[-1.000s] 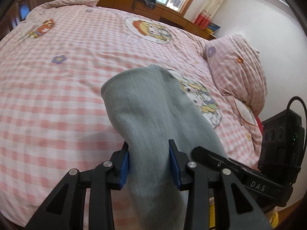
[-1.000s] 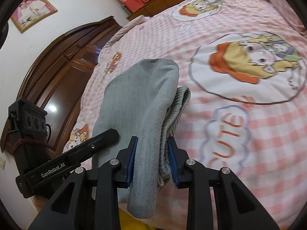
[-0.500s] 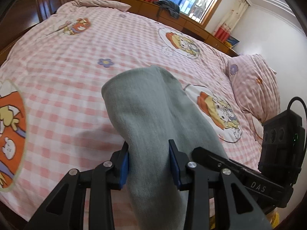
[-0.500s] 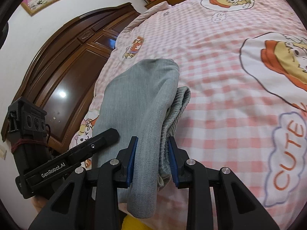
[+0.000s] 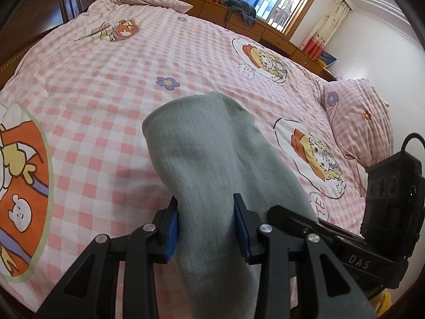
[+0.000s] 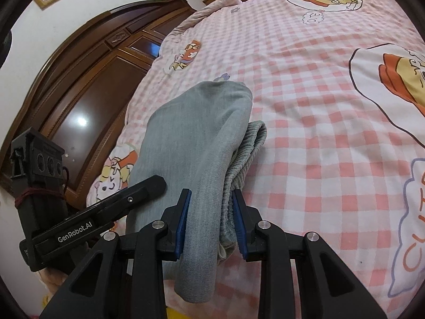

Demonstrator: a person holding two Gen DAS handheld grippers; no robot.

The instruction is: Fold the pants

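Left wrist view: left gripper (image 5: pixel 205 228) clamped on folded grey pants (image 5: pixel 212 164), bundle raised above pink checked bedspread (image 5: pixel 111 85); beyond, pillow (image 5: pixel 364 122) and wooden dresser (image 5: pixel 265 32) under the window. Right wrist view: right gripper (image 6: pixel 209 222) likewise pinching pants (image 6: pixel 196 143), ribbed waistband edge against right pad; farther off, dark wardrobe (image 6: pixel 87 85).

Left gripper (image 5: pixel 205 224): tilted down, blue pads clamped on grey pants (image 5: pixel 207 164). Right gripper (image 6: pixel 209 222): same downward tilt, pads pinching the pants, side by side with the left one.
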